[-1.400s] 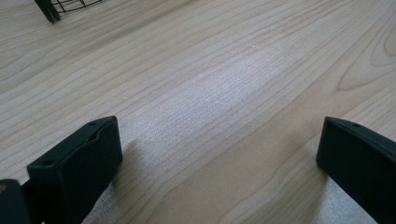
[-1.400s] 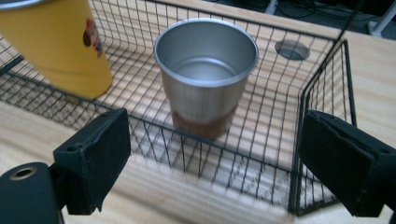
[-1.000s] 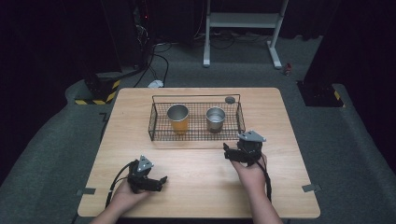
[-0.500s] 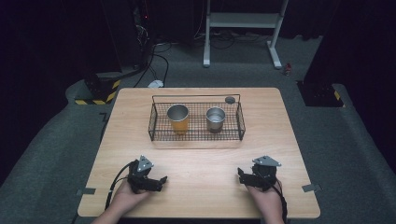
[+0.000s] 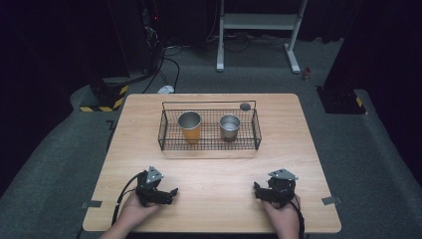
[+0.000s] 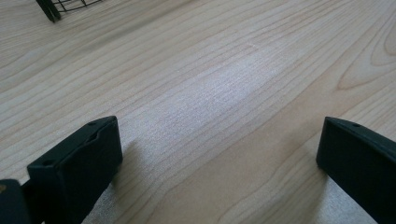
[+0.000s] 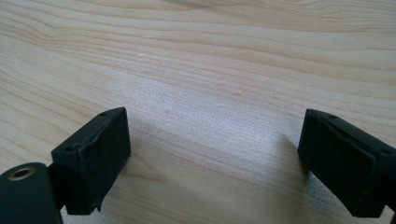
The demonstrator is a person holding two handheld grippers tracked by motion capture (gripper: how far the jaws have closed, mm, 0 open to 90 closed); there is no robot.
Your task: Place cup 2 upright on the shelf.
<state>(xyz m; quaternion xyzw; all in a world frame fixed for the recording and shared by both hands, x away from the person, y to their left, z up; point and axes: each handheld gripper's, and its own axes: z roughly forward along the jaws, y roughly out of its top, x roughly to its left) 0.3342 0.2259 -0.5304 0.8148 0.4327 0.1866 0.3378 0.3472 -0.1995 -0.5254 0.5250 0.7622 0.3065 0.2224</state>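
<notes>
Both the left hand-held gripper [image 5: 171, 191] and right hand-held gripper [image 5: 257, 189] are resting wide and empty on the worktop [image 5: 214, 174], while ahead in the wire basket [image 5: 169, 143] are standing two likely light, stiff, slippery cups [image 5: 189, 125], best pinched at the rim.

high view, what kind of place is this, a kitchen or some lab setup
Most likely a lab or recording studio, not a kitchen: a lone wooden table on grey carpet, black curtains around it, loose cables on the floor, and a white equipment stand behind.

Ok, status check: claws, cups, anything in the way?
Left claw open, empty. Right claw open, empty. Orange cup and steel cup upright in wire basket. Nothing between.
</notes>
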